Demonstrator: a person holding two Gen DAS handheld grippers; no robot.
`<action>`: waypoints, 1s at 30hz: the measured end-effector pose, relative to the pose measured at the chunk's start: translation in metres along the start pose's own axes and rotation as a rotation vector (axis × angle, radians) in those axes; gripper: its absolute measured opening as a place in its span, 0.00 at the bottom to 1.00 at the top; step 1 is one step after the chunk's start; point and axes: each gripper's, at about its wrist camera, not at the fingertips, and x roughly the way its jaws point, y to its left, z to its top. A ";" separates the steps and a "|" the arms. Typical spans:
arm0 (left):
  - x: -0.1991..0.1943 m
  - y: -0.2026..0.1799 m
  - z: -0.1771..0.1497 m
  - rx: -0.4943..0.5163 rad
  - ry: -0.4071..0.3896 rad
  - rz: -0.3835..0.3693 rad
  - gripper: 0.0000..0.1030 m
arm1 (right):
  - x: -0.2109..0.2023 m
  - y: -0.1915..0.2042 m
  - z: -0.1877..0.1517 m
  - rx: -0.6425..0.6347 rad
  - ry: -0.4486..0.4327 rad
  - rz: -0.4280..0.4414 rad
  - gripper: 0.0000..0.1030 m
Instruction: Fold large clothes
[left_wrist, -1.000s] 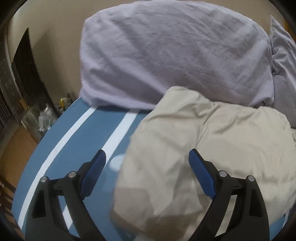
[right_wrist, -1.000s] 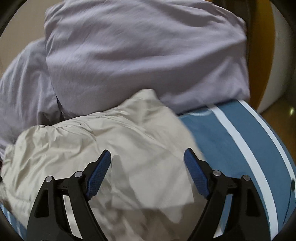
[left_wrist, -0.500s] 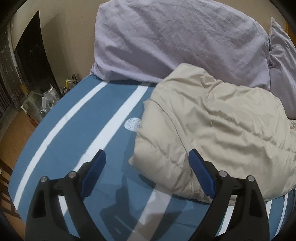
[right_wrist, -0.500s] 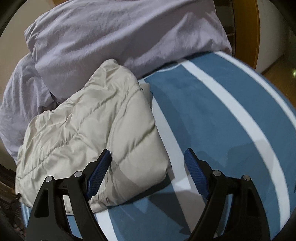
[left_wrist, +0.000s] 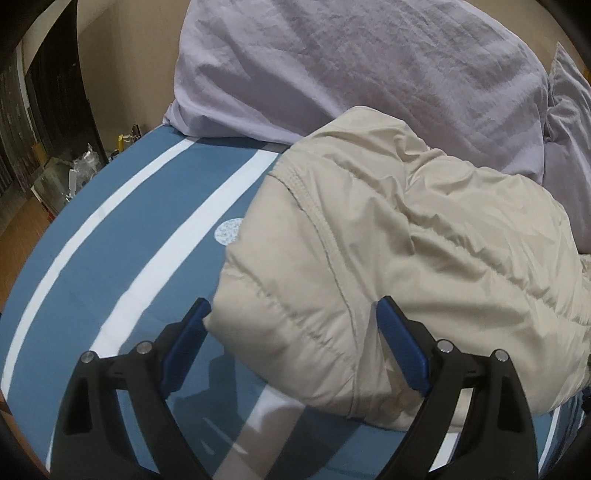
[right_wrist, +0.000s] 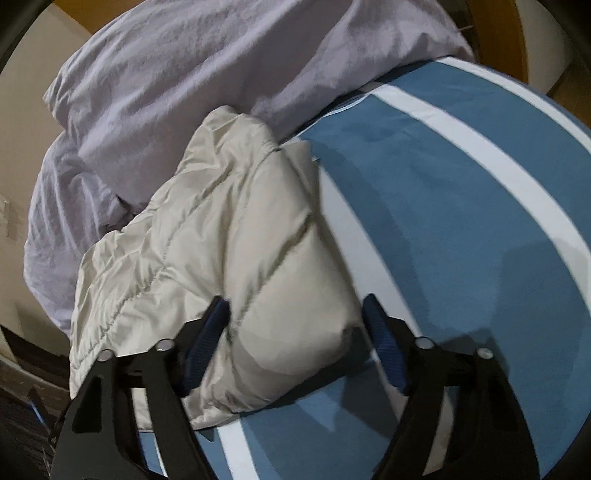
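We have the beige puffer jacket (left_wrist: 406, 258) bundled on the striped blue bed cover (left_wrist: 122, 236), against the lilac duvet (left_wrist: 369, 66). Our left gripper (left_wrist: 293, 334) gapes wide; the right gripper (right_wrist: 295, 334) is closing around a corner (slippery padding could squirm free and unfold).

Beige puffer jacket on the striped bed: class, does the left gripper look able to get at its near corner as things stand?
Probably yes. The left gripper is open, and the beige puffer jacket has its near corner already between the fingers, with nothing lying over it.
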 end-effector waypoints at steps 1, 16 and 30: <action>0.002 0.000 0.000 -0.014 0.003 -0.009 0.88 | 0.002 0.001 0.000 0.008 0.004 0.025 0.60; -0.010 0.019 0.009 -0.157 -0.007 -0.180 0.28 | -0.011 0.016 -0.012 -0.069 -0.060 0.024 0.27; -0.072 0.100 -0.045 -0.113 -0.003 -0.216 0.27 | -0.066 0.017 -0.094 -0.178 0.027 0.121 0.26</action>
